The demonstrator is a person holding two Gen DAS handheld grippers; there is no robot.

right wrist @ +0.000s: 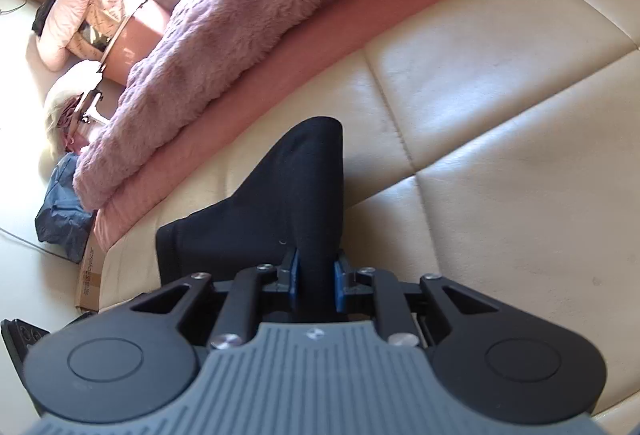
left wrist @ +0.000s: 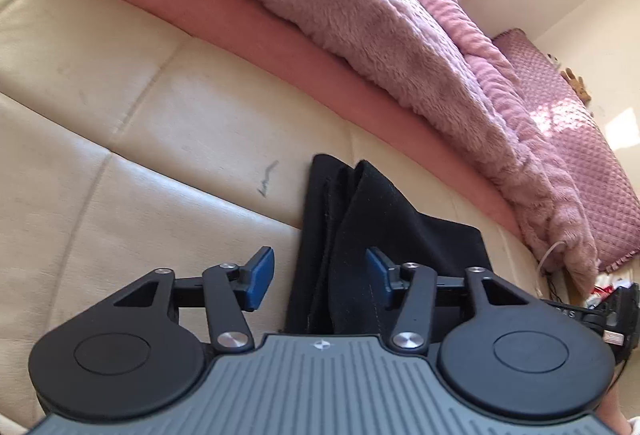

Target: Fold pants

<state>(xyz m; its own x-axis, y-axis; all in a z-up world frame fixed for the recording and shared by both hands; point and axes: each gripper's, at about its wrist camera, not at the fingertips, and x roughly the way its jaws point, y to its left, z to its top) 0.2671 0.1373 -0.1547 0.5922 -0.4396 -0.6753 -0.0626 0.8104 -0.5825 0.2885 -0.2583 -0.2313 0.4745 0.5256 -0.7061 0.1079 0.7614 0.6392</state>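
While right gripper pinches pants, left gripper gaping

Both my views are wrist fisheyes riding just behind each gripper's fingers, tilted down and forward, very close to the surface. My left wrist camera looks over the left gripper at the cream padded leather bed edge, with the fluffy pink blanket running far and off to the right. My right wrist camera looks past the right gripper at the same leather, blanket running far-left. Shared ground: the folded black fabric pants, the cream leather, the salmon-pink sheet band and the blanket.
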